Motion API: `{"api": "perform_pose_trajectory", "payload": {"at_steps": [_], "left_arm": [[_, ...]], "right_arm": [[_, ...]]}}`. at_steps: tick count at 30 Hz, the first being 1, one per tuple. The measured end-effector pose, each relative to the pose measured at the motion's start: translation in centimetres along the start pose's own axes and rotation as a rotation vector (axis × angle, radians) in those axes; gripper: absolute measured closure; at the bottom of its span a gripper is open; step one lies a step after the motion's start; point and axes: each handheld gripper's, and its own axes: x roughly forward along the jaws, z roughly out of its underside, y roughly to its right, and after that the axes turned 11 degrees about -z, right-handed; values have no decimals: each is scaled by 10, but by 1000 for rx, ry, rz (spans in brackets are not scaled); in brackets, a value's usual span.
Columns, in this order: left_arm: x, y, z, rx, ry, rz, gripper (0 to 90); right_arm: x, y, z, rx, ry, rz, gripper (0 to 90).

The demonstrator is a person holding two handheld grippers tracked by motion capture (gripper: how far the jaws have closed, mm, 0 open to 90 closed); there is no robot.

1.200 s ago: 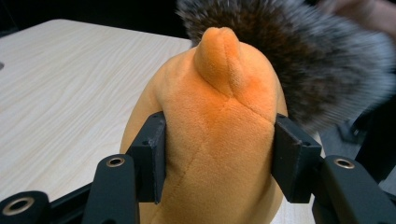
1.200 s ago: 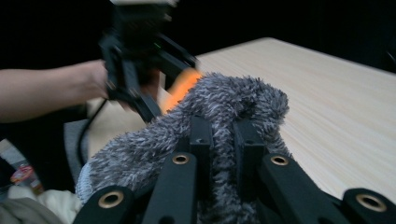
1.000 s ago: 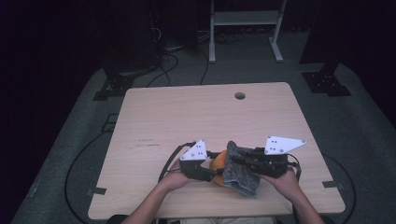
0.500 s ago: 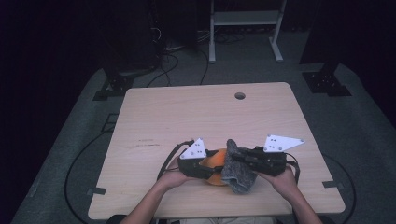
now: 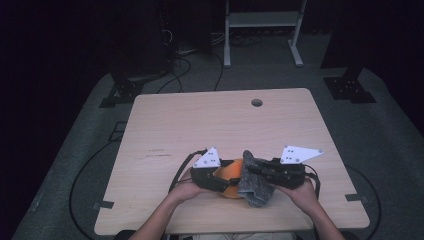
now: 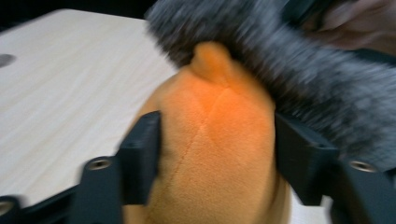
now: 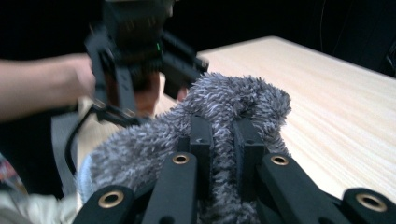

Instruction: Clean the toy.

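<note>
pale wooden table (image 5: 200,130), small round hole (image 5: 256,102) near far edge

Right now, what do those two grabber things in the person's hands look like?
Both are black. The left gripper and right gripper each carry a pale three-cornered plate with small dots on top, trail a black cable, and have brass-ringed screw holes on their jaws. The forearms are bare.

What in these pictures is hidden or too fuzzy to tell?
- Orange plush toy: its lower part is cut off by the bottom edge of the left gripper view; in the high view the grey fuzzy cloth and both tools cover most of it, so its shape is unclear.
- Left tool: jaws have just been opening; blur hides whether the pads press the toy.
- Right tool: cloth buries its jaw tips.
</note>
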Motion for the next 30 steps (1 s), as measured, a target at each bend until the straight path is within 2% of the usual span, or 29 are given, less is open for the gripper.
{"api": "perform_pose_trajectory", "payload": {"at_steps": [1,3,6,8,10,11,13,14,17,19,22,24,26,28,30], "left_arm": [[-1,-2,0,-17,0,21,294],[-4,-9,2,-47,15,24,206],[3,-14,9,-62,-37,6,123],[7,-14,13,-44,-60,24,121],[4,-13,13,-13,-38,46,178],[2,-14,14,-10,-31,71,206],[-1,-17,16,-44,-9,150,222],[-1,-18,17,-44,-3,149,211],[7,-13,16,-23,-51,79,134],[11,-7,16,36,-76,25,140],[10,-3,15,73,-71,4,283],[11,0,15,79,-69,7,323],[11,3,15,98,-66,3,345],[10,2,15,93,-65,-7,365],[10,1,16,66,-47,-16,390]], "right_arm": [[2,1,2,3,-13,-3,804],[1,4,7,24,-17,-3,804],[-5,7,10,39,-16,16,804],[-8,11,14,49,-13,27,804],[-11,14,17,62,-16,32,804],[-14,15,18,68,-17,38,803],[-18,17,21,76,-24,56,803],[-20,18,23,82,-26,58,802],[-23,19,25,91,-24,61,802],[-24,18,22,77,-25,63,802],[-24,11,13,51,3,48,803],[-21,4,5,20,17,33,803],[-15,1,0,0,2,24,803],[-11,3,3,1,-20,33,804],[-12,9,9,33,-17,38,805]]}}
